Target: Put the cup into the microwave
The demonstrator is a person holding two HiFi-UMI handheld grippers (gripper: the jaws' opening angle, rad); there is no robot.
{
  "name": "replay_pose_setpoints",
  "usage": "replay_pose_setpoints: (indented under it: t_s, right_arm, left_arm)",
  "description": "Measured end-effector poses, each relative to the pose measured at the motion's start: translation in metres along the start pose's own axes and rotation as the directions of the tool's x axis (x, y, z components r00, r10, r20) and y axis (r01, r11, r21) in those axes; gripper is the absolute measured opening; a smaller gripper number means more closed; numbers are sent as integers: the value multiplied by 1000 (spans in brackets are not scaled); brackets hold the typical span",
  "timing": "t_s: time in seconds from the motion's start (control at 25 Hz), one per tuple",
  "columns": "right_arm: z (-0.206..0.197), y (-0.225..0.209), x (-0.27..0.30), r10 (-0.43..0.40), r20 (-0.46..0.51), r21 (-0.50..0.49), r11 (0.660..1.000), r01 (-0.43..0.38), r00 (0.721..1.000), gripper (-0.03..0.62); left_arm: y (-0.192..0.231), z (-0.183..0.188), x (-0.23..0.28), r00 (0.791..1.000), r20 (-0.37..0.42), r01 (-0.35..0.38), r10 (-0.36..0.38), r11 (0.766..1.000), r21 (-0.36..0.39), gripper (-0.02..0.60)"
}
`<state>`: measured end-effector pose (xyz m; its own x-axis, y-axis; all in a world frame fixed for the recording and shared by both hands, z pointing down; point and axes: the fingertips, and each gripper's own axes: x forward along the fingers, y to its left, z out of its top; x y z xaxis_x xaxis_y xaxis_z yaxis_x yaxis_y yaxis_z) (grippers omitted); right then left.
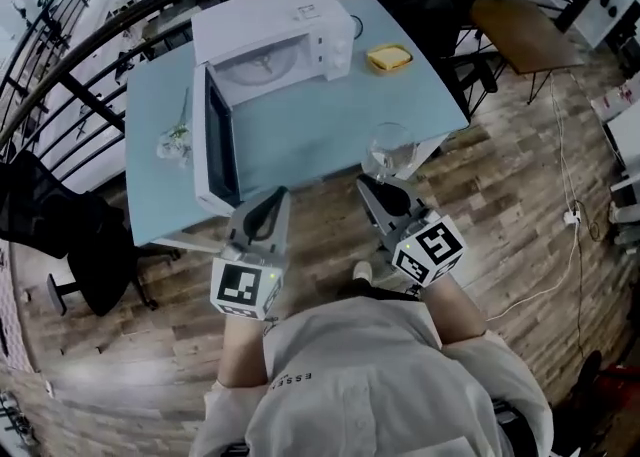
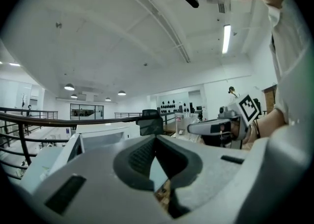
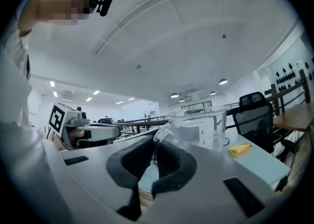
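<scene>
A clear glass cup hangs just off the near edge of the light blue table. My right gripper is shut on its handle. In the right gripper view the cup stands upright just past the closed jaws. The white microwave sits at the table's far side, its door swung open toward me. My left gripper is level near the door's lower end, jaws together and empty. The microwave lies ahead of it to the left.
A yellow sponge-like thing lies to the right of the microwave, and a small clear vase with a sprig to the left of the door. A black chair stands at the left, and a curved black railing runs behind the table.
</scene>
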<state>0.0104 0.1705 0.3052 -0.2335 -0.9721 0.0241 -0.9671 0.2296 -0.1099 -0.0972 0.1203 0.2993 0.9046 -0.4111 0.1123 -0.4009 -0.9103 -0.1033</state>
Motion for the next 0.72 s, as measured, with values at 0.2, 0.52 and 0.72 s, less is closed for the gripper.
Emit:
replay_pose_setpoints:
  t_s: [0.2, 0.52, 0.72]
  right_arm:
    - [-1, -57, 10, 91, -42, -6, 996, -91, 995, 20]
    - [-15, -97, 49, 219, -89, 31, 976, -217, 972, 20]
    - [-24, -109, 91, 296, -112, 42, 955, -293, 949, 20]
  left_arm:
    - [-11, -8, 51, 997, -29, -75, 74, 997, -21, 2]
    - [-7, -15, 98, 988, -90, -132, 128, 990, -46, 2]
    - [22, -29, 123, 980, -114, -172, 166, 984, -49, 2]
